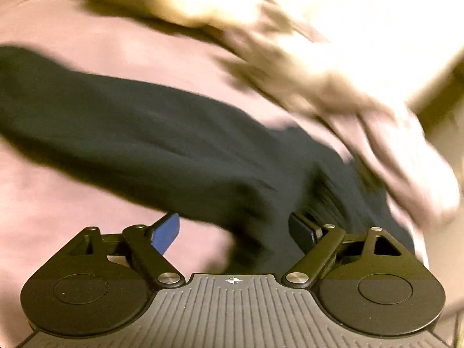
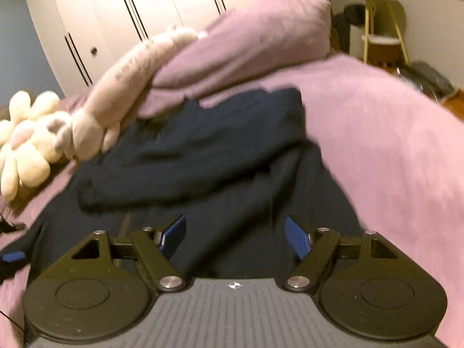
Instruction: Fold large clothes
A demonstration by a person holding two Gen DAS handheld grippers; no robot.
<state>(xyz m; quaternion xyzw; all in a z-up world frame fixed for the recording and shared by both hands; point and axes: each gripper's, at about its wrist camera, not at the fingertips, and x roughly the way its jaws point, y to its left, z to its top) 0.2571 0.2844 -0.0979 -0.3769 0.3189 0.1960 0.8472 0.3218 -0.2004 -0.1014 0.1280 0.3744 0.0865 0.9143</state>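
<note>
On a bed with a purple cover (image 1: pixel 58 197), the left wrist view, heavily blurred, shows the left gripper (image 1: pixel 235 232) released, nothing between its jaws, hovering over a dark garment (image 1: pixel 145 133) that lies in a long band across the cover. A pale stuffed toy (image 1: pixel 290 66) crowds the far side.

In the right wrist view, the right gripper (image 2: pixel 235 237) is also released above the same garment (image 2: pixel 220 150), bunched in loose folds. This looks like a pause between folds; next, each gripper needs a fresh edge. Open cover lies right; toys (image 2: pixel 26 148) and a pillow (image 2: pixel 255 37) hem the left and far sides.
</note>
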